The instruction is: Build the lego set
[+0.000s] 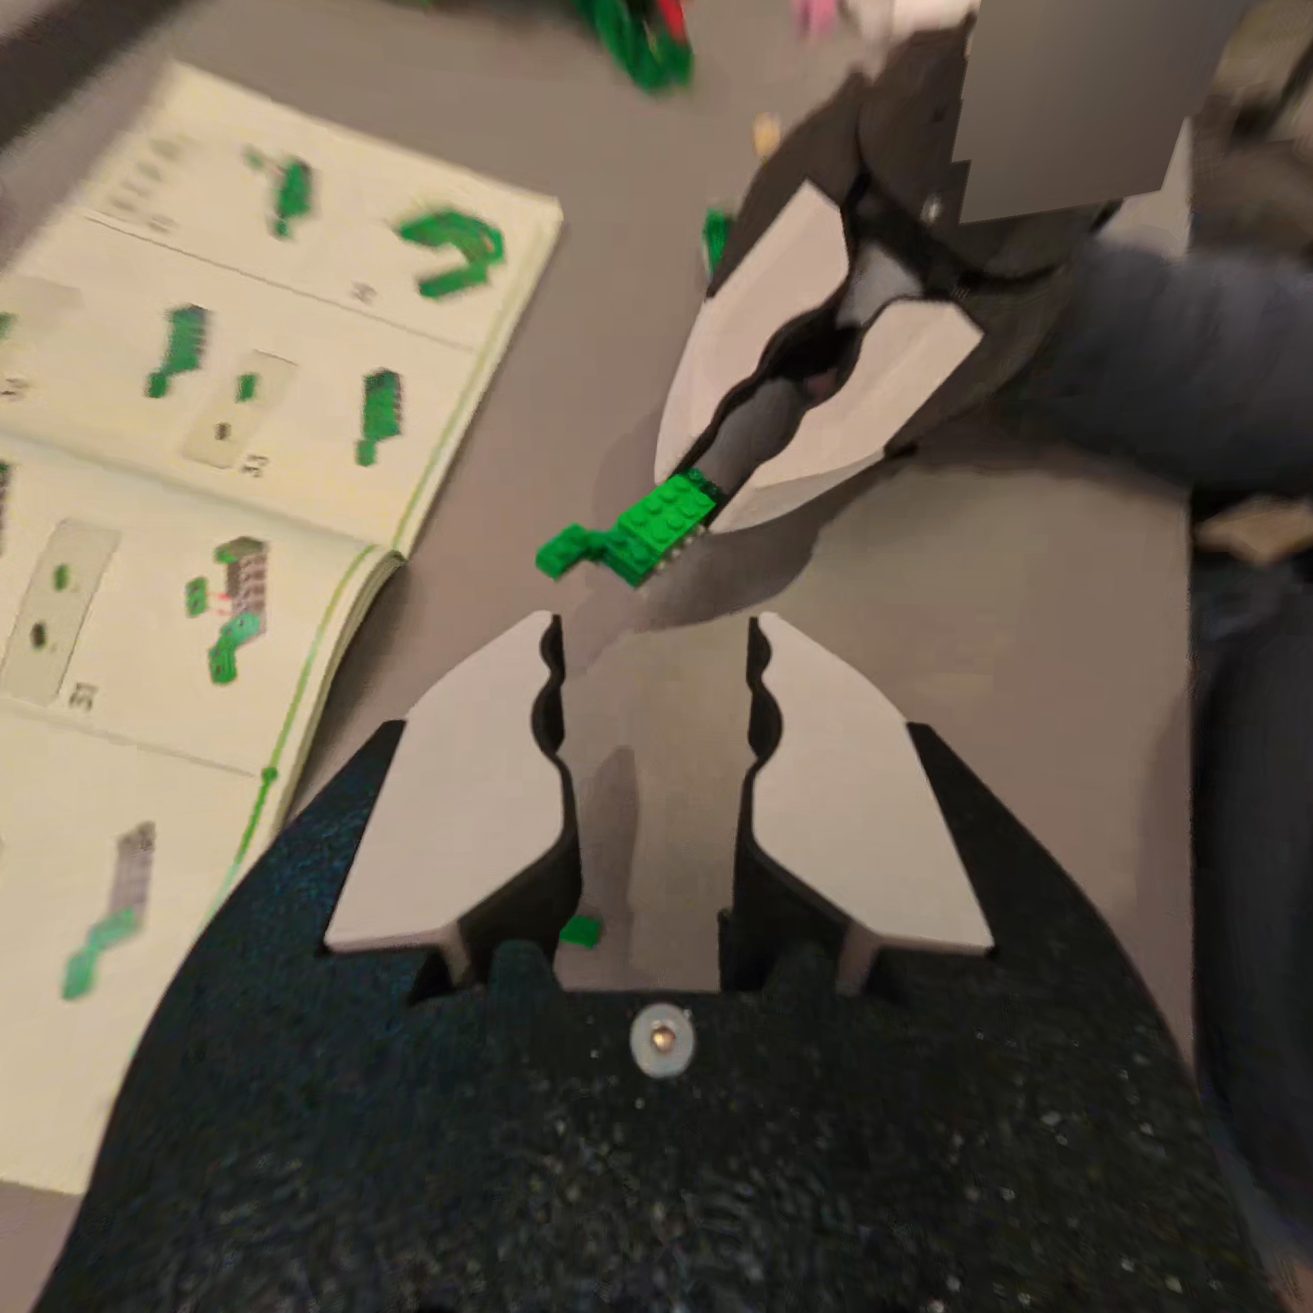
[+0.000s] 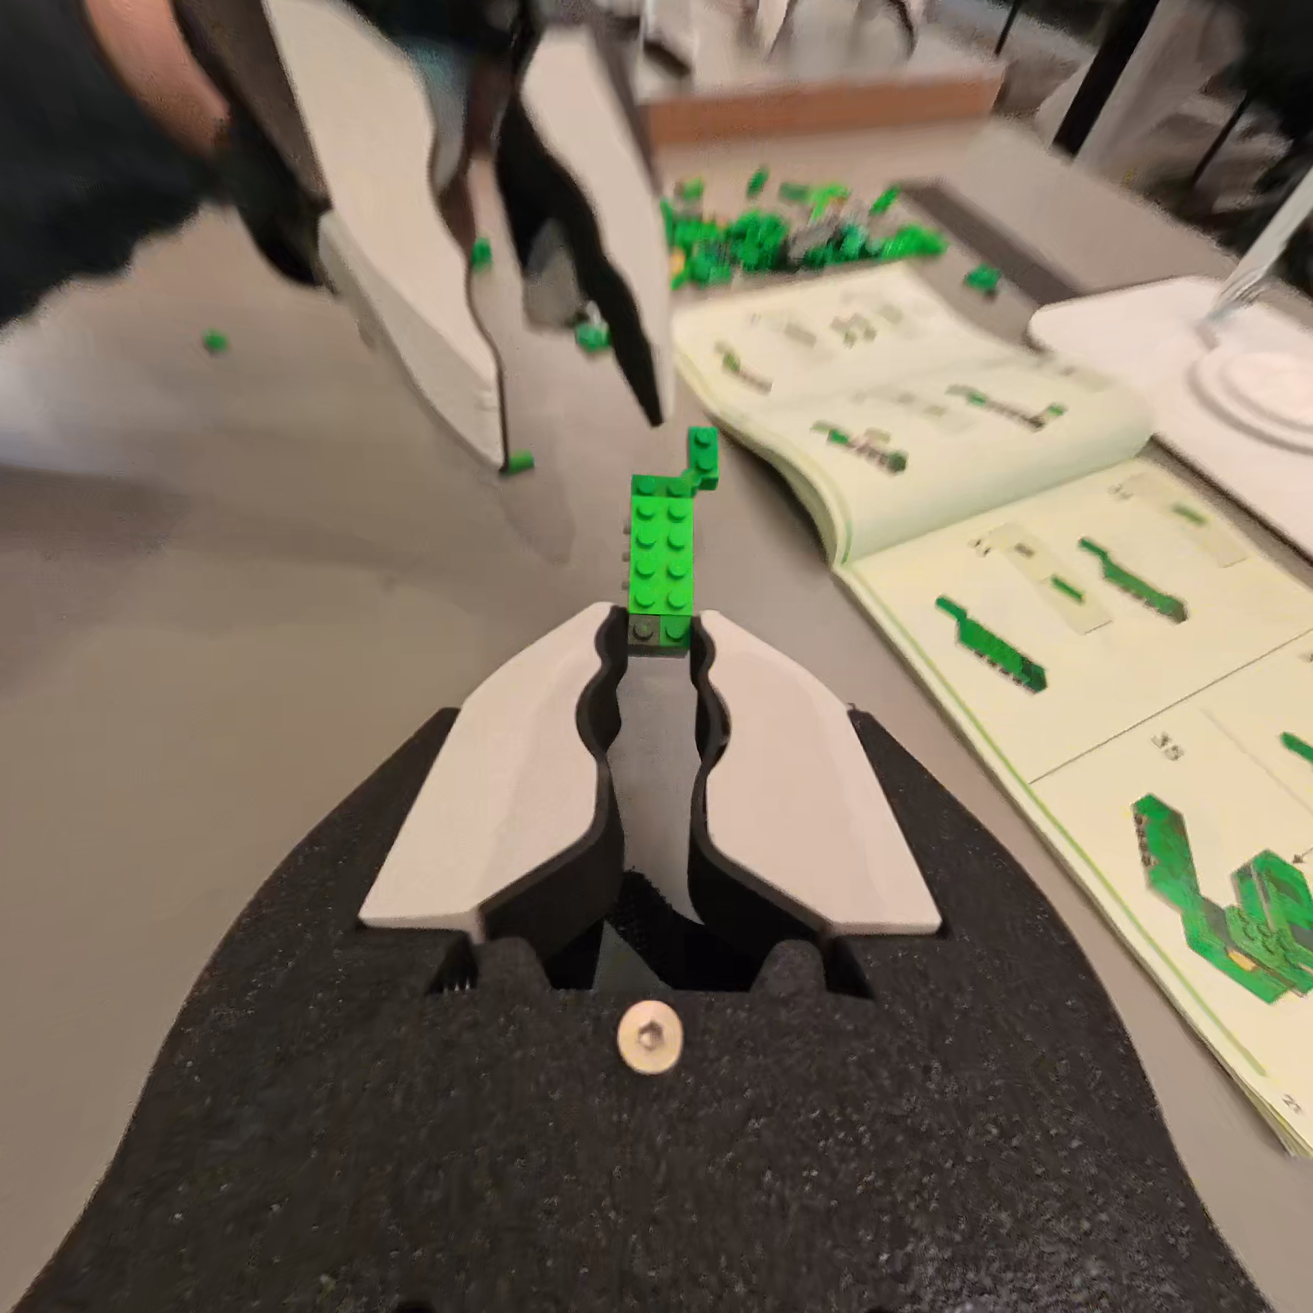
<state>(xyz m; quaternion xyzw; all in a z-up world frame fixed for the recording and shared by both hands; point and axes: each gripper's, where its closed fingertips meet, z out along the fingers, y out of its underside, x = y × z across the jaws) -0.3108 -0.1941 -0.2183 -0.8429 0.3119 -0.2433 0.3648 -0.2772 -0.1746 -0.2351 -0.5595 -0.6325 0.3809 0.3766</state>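
Midway through the build, the right claw (image 2: pixel 657 629) pinches the near end of a green lego assembly (image 2: pixel 664 550), its jaws drawn in narrow around the darker end bricks so that the studded length juts forward, clear of the grey desk (image 2: pixel 249 568) — held, it appears, by one end to leave the rest of the piece free for work. A small stepped arm of plates (image 2: pixel 703 455) cranks off the far tip. The left claw (image 1: pixel 654 625) stands wide and empty just short of that tip, facing the right claw head-on, apparently ready to steady the piece or take it over; whether it is closing in cannot be told. An instruction booklet (image 1: pixel 270 398) lies open beside the pair, its pages of green build steps turned up where the builder can glance at them, and a heap of loose green bricks (image 2: pixel 789 234) waits farther back on the desk. A few stray green pieces (image 2: pixel 517 463) sit scattered near the left claw's fingers. Motion blur softens both views — fine details of the studs under the assembly stay unclear. The next brick, by this reading, has not yet been picked.
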